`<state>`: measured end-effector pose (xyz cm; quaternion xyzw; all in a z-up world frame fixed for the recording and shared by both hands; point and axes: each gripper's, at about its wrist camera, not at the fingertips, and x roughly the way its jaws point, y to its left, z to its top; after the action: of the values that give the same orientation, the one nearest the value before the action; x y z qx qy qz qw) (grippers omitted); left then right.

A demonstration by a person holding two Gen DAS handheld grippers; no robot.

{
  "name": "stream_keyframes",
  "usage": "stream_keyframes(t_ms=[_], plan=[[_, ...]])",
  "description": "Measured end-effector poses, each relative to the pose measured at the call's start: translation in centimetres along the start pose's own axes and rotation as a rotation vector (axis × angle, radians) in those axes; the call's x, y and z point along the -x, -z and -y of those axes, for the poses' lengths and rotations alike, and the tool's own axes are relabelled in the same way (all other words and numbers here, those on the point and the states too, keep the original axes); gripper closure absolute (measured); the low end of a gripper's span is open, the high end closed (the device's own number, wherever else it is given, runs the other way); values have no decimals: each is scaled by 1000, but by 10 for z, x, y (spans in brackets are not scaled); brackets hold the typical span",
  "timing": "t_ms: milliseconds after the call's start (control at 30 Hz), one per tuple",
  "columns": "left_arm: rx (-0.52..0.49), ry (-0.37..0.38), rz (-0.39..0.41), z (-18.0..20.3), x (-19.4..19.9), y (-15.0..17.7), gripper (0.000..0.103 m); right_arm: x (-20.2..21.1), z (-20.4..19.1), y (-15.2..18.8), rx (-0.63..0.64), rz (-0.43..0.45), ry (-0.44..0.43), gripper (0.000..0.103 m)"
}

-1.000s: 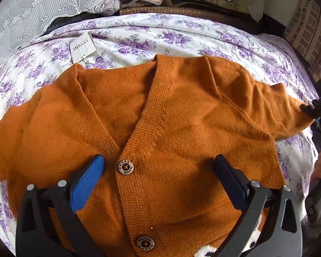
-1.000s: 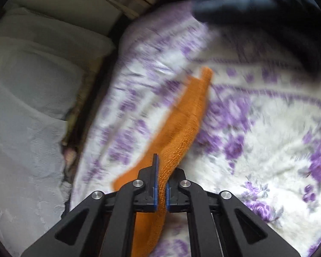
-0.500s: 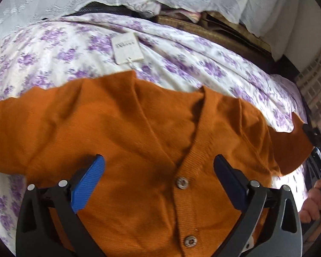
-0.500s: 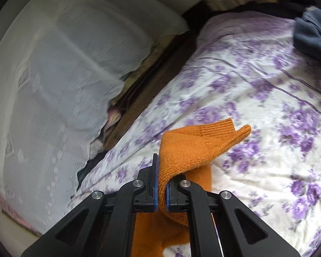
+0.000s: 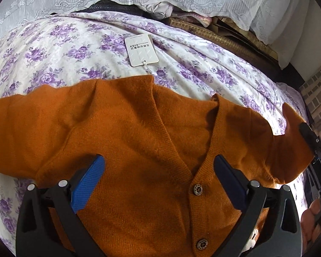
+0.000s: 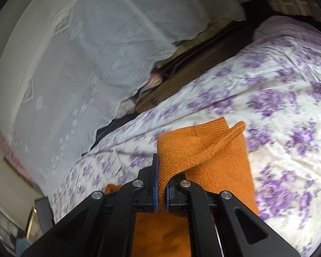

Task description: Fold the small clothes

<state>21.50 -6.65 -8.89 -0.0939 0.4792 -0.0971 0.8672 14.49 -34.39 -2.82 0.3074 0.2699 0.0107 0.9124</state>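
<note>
Both tools work the cardigan [image 5: 139,141] on the bed [image 5: 53,49]: right hand-held gripper [image 6: 162,184] pinches its sleeve [image 6: 194,147] for folding inward, left hand-held gripper [image 5: 158,171] hovers spread wide.

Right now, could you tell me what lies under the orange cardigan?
The orange cardigan lies on a purple-flowered bedsheet, which shows all around it. Its white hang tag rests on the sheet beyond the collar. Anything directly beneath the knit is covered.
</note>
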Motion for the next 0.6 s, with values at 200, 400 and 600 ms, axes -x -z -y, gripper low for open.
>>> stream_keyframes(t_ms=[200,400,600], plan=[[-3,-6,0,0,0,1,4,-8,-31,17,105,-43,-53,97],[62,4,-14,-16,-1,-4,4,-17,-51,33,183,-79,-79,97],[133,8,-1,-39,4,-12,4,-32,-65,50,252,-135,-88,96]])
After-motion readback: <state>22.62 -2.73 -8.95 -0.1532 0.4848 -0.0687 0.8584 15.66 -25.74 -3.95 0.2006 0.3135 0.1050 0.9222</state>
